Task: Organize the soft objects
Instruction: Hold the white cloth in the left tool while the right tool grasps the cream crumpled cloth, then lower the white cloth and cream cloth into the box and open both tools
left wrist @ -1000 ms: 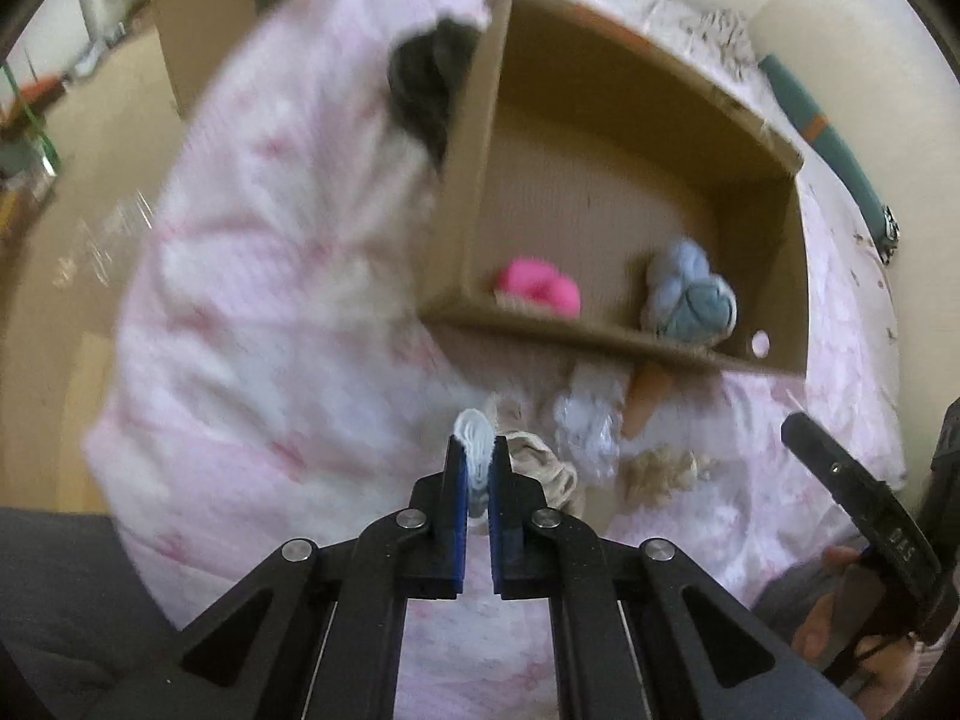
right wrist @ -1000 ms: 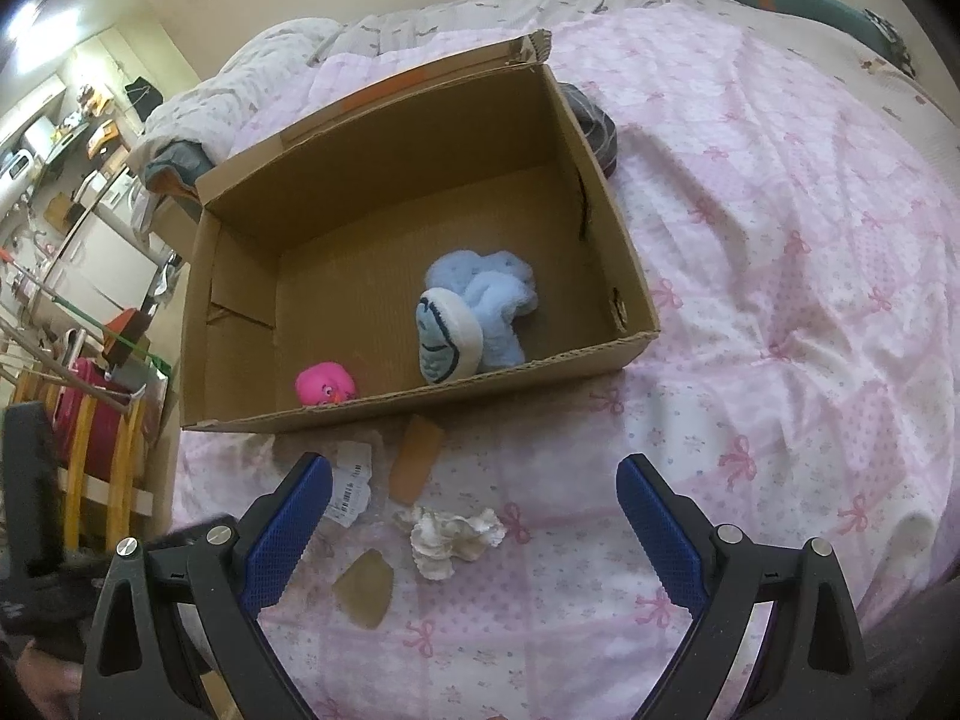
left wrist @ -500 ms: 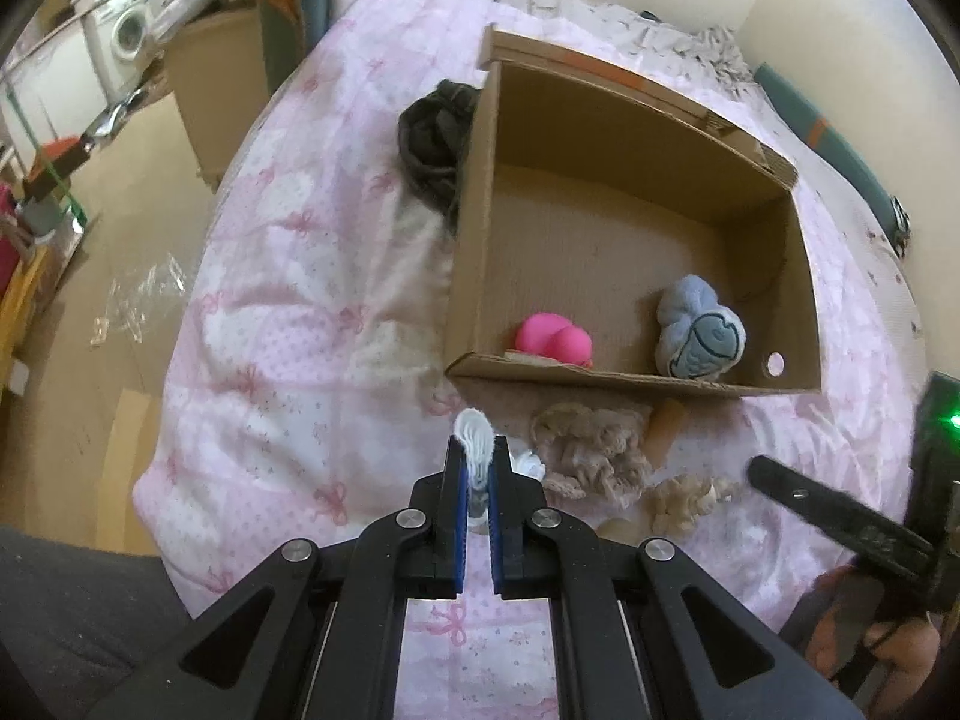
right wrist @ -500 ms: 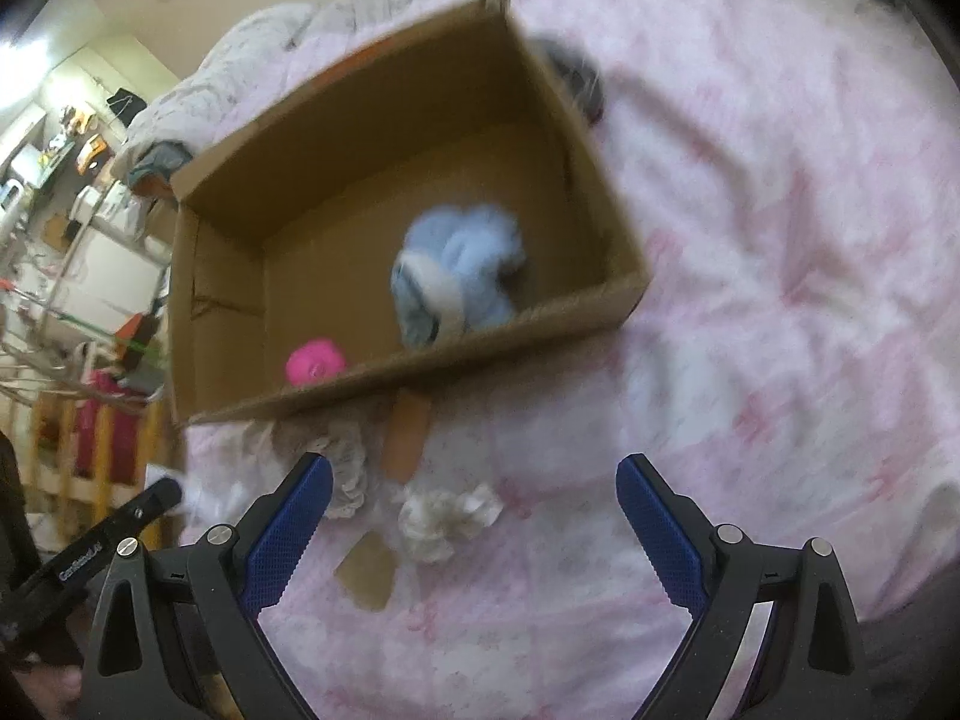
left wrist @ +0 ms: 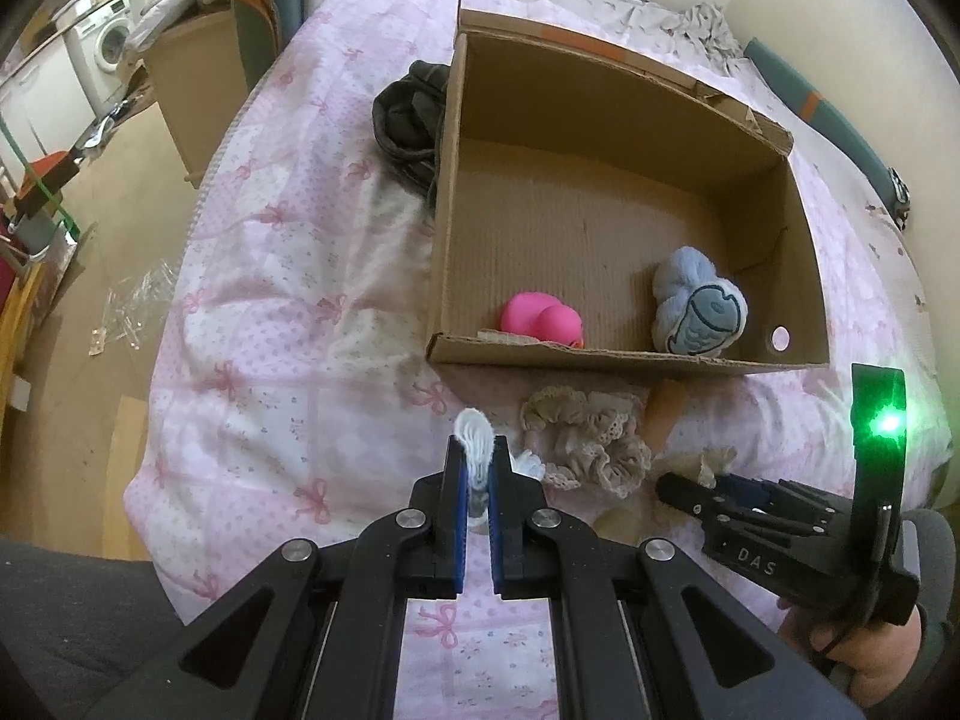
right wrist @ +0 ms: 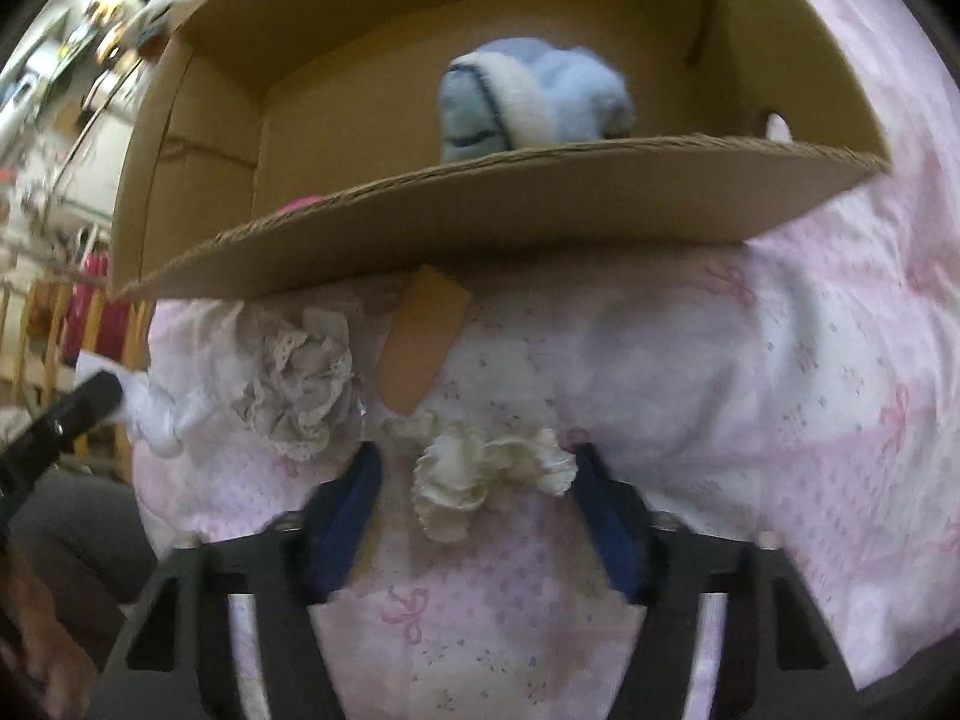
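Observation:
My left gripper (left wrist: 475, 468) is shut on a white cloth piece (left wrist: 475, 438), held above the pink bedspread in front of the cardboard box (left wrist: 600, 354). The box holds a pink soft toy (left wrist: 543, 321) and a blue plush (left wrist: 699, 306), also seen in the right wrist view (right wrist: 534, 102). A beige lace scrunchie (left wrist: 585, 441) lies in front of the box, also in the right wrist view (right wrist: 300, 381). My right gripper (right wrist: 477, 492) is open, low over the bed, its fingers on either side of a cream scrunchie (right wrist: 486, 474).
An orange-tan flat strip (right wrist: 423, 345) lies by the box front. A dark garment (left wrist: 411, 120) sits left of the box. The bed edge drops to the floor at left (left wrist: 150, 312). The right gripper's body (left wrist: 780, 516) is at the lower right of the left wrist view.
My right gripper has dropped down and forward to the cream scrunchie, which now lies between its open fingers. My left gripper still holds the white cloth and has risen slightly.

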`<state>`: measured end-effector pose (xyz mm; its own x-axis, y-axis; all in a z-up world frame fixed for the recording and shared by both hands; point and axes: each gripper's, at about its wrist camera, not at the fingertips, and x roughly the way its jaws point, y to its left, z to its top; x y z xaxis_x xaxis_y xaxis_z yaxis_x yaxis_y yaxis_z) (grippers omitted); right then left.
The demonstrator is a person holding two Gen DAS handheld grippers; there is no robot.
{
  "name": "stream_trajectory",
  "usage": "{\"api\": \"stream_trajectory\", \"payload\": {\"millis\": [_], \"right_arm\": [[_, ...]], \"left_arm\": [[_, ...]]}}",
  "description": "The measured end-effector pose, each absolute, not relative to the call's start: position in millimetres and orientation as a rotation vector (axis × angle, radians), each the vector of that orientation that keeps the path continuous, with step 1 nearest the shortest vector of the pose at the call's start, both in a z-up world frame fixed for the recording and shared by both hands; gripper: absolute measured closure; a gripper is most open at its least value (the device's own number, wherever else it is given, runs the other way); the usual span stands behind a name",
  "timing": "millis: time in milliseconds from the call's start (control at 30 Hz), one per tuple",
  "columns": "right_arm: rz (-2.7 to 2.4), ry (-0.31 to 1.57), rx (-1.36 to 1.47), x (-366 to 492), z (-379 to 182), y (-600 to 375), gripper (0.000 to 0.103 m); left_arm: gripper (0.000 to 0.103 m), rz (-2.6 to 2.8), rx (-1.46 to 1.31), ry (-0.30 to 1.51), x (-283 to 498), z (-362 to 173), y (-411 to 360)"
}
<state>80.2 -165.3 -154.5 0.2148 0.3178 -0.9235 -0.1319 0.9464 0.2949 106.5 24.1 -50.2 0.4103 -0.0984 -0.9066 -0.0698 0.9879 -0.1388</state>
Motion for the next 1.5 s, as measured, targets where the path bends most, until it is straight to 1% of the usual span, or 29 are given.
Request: {"api": "stream_trajectory", "payload": {"millis": [33,100,133,200,333,833,1167,1500], "right_arm": [[0.314,1.314,0.151,79.5,-154.5,-163.5,0.066],[0.313,1.298,0.131,76.8,-153.7,-163.2,0.075],[0.317,1.292,0.127,75.5,-152.5,-161.7,0.082],[0.331,1.273,0.125,71.8,-148.2,-158.8,0.085],[0.36,1.218,0.119,62.0,-134.1,-155.5,0.085],[0.406,1.105,0.167,36.3,-98.0,-168.9,0.085],[0.421,0.981,0.191,28.6,-70.6,-176.2,0.085],[0.405,0.909,0.217,32.1,-57.5,-185.3,0.085]], "left_arm": [[0.097,-0.017,-0.163,1.149,106.5,-50.3,24.0],[0.097,-0.016,-0.165,1.149,106.3,-50.3,24.0],[0.097,-0.015,-0.166,1.148,106.2,-50.1,24.1],[0.097,-0.01,-0.168,1.144,105.7,-49.9,26.0],[0.097,0.0,-0.171,1.136,103.3,-48.4,30.5],[0.097,0.02,-0.113,1.101,90.8,-42.3,28.9],[0.097,0.069,-0.072,0.967,82.1,-19.3,28.3],[0.097,0.063,-0.12,0.928,83.1,-6.9,31.5]]}}
